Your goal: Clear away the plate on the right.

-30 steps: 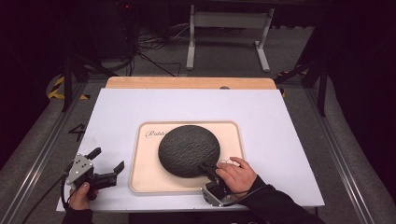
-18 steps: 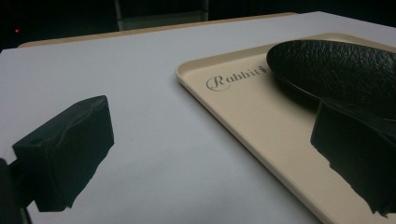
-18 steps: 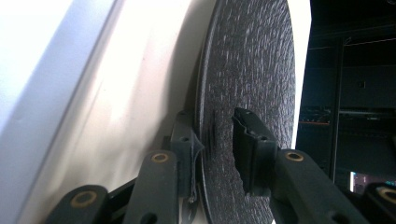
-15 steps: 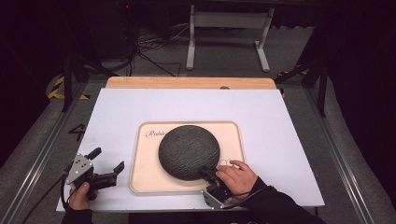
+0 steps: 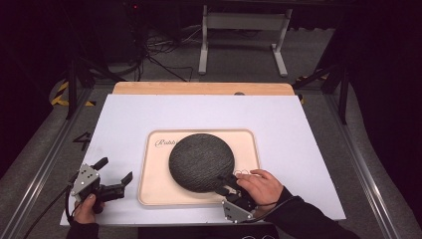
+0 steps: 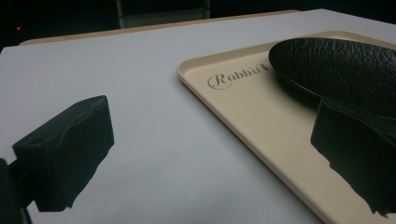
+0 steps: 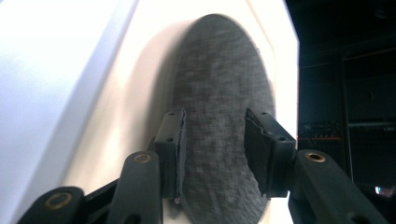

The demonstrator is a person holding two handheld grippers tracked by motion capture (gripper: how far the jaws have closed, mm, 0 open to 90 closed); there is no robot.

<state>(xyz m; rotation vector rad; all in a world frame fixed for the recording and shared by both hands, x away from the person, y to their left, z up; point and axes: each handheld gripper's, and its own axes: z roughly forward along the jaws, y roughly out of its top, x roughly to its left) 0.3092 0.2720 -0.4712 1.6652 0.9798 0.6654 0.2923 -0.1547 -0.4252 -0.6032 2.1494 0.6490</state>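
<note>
The right claw (image 7: 212,154) is being set, jaws apart, astride the dark round pad's (image 5: 201,162) near edge on the tray (image 5: 249,149); an even pinch is being called for. The left claw (image 5: 115,175), spread wide, is being held beside the tray.

1 dark round textured disc (image 5: 201,161), 1 beige tray (image 5: 249,149), 1 white table sheet (image 5: 199,112), 2 handheld grippers

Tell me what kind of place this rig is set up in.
Probably a lab or data-collection workspace, not a home. A white-topped table stands on metal rails in a dark room, cables trail on the floor behind it, and a person works a handheld left gripper and right gripper over a beige tray.
</note>
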